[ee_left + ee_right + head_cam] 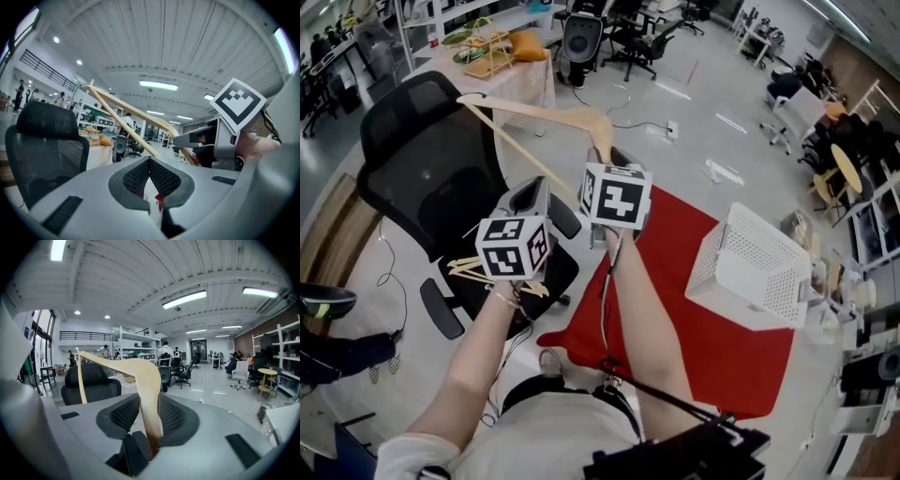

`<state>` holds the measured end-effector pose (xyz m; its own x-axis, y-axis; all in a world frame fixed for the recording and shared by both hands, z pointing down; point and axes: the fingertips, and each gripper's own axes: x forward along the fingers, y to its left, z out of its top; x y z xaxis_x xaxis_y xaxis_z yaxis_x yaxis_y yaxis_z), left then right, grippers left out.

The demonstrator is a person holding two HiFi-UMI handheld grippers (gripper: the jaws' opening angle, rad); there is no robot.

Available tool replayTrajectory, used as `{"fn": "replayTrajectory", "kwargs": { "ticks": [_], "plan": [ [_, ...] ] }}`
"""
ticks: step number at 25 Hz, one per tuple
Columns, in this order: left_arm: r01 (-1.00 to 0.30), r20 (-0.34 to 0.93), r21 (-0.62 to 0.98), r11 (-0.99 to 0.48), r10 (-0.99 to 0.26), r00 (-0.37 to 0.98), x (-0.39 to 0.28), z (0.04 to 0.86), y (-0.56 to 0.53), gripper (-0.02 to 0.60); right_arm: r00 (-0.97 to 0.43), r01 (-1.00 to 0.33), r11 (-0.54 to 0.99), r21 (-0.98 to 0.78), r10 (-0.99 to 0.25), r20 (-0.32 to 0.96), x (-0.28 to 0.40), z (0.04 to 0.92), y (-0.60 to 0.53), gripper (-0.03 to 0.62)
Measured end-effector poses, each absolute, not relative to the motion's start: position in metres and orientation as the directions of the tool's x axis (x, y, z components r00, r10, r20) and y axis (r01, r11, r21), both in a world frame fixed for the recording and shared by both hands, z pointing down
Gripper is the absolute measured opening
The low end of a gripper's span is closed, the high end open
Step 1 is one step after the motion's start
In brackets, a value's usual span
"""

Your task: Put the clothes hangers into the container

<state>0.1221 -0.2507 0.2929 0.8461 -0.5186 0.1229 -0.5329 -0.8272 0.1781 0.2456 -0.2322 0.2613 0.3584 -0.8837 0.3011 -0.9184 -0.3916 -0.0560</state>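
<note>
Your right hand-held gripper (149, 413) clamps one end of a wooden clothes hanger (534, 112), held over the black chair (422, 169). Left hand-held gripper (150, 161): jaws meet at the tips, seemingly empty. White container (755, 267) stands well apart, on the red mat (675, 337).

No words, numbers, brand names or labels can be read in any of these views. The only sign-like marks are the black-and-white square patterns on the left marker cube (514, 248) of the left gripper (150, 165) and the right marker cube (616, 197) of the right gripper (149, 416); these are coded blocks, not letters. Any print on the distant shelves and walls is too small and blurred to make out.
</note>
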Motion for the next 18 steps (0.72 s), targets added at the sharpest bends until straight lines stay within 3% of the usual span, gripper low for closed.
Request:
{"fn": "replayTrajectory", "kwargs": {
  "ticks": [18],
  "plan": [
    [-0.229,0.097,0.145,-0.963,-0.217,0.971,0.316,0.252,-0.054,0.000,0.643,-0.740,-0.672,-0.013,-0.714,0.276,0.434,0.220,0.004,0.133]
  ]
}}
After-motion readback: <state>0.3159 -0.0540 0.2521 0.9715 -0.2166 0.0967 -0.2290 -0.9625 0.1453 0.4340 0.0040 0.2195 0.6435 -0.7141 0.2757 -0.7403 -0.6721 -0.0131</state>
